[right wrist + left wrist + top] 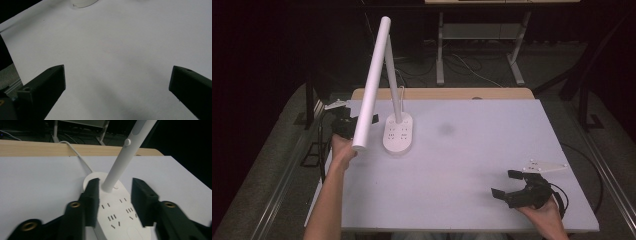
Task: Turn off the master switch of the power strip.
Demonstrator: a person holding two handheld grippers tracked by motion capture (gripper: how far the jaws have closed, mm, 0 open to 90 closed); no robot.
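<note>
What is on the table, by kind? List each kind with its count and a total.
Desk lamp with sockets in its base: 1
Handheld grippers: 2, the left gripper by the lamp base, the right gripper near the table's front right
Total: 3

Black left gripper (114, 202) shows brass-ringed screw holes; black right gripper (507, 186) carries a grey three-cornered plate and cable.
</note>
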